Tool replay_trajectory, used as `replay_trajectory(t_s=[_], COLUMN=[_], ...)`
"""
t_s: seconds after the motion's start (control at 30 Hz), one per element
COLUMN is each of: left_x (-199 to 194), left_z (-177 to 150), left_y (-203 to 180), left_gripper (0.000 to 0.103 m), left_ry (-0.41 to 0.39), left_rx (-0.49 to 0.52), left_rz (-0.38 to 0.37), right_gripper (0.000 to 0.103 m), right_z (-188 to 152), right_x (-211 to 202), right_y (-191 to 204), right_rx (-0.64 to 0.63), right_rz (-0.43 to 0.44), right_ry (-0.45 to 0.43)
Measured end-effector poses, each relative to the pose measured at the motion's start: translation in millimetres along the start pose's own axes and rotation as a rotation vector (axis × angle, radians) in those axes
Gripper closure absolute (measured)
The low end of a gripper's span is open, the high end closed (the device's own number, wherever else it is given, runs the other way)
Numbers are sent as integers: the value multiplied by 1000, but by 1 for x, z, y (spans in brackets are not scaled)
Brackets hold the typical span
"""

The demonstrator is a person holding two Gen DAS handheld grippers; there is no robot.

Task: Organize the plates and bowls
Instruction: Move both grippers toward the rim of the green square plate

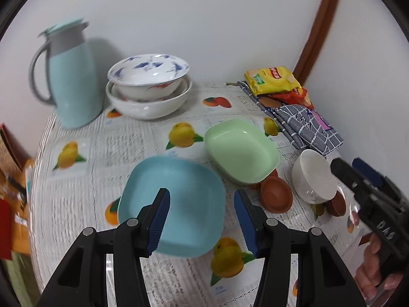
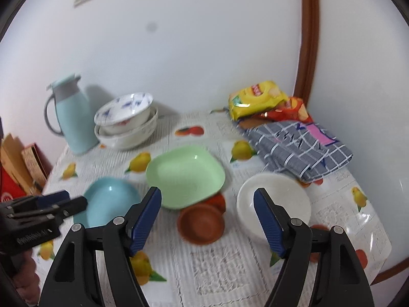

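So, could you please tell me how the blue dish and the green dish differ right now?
The blue dish is pale blue; the green dish is pale green. The blue dish lies nearer the left gripper, the green dish farther back, its edge propped on a small brown saucer. Both are empty, rounded-square, shallow dishes.

Black left tool (image 1: 202,220), ribbed blue pads (image 1: 159,223), silver pivot screws

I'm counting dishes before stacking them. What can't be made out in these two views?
- How many bowls sit in the white stack: both views, the blue-patterned top bowl covers them.
- Small brown dish behind the white bowl: mostly hidden in both views.
- Near edge of the blue plate: left wrist view, hidden by the left gripper.
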State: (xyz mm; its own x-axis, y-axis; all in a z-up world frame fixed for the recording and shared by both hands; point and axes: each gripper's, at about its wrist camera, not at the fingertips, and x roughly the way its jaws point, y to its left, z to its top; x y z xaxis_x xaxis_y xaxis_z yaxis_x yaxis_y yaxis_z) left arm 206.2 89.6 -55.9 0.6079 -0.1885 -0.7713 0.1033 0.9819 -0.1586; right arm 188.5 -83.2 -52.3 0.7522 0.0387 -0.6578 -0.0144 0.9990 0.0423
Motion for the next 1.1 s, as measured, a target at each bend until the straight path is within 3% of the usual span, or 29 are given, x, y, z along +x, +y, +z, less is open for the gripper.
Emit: replay_trajectory(t_s=[0.17, 0.53, 0.67, 0.9, 1.0, 1.1], left_x=[7, 62, 86, 126, 138, 147], left_z=[14, 48, 61, 74, 77, 79], left_y=[-19, -18, -20, -19, -14, -10], left_gripper=[53, 52, 44, 43, 43, 43], left_ry=[-16, 25, 43, 77, 91, 94], left_rx=[40, -57, -80, -52, -43, -24], left_rz=[45, 109, 91, 147, 168, 182], right_gripper=[29, 29, 29, 29, 29, 29], right_z=[19, 48, 56, 56, 47, 39], right_x=[9, 78, 102, 137, 148, 147], right_y=[-15, -14, -14, -15, -14, -13], right_rx=[24, -45, -52, -6, -10, -9], right_rz=[27, 36, 37, 65, 43, 23], right_ry=[-1, 51, 67, 119, 163, 149])
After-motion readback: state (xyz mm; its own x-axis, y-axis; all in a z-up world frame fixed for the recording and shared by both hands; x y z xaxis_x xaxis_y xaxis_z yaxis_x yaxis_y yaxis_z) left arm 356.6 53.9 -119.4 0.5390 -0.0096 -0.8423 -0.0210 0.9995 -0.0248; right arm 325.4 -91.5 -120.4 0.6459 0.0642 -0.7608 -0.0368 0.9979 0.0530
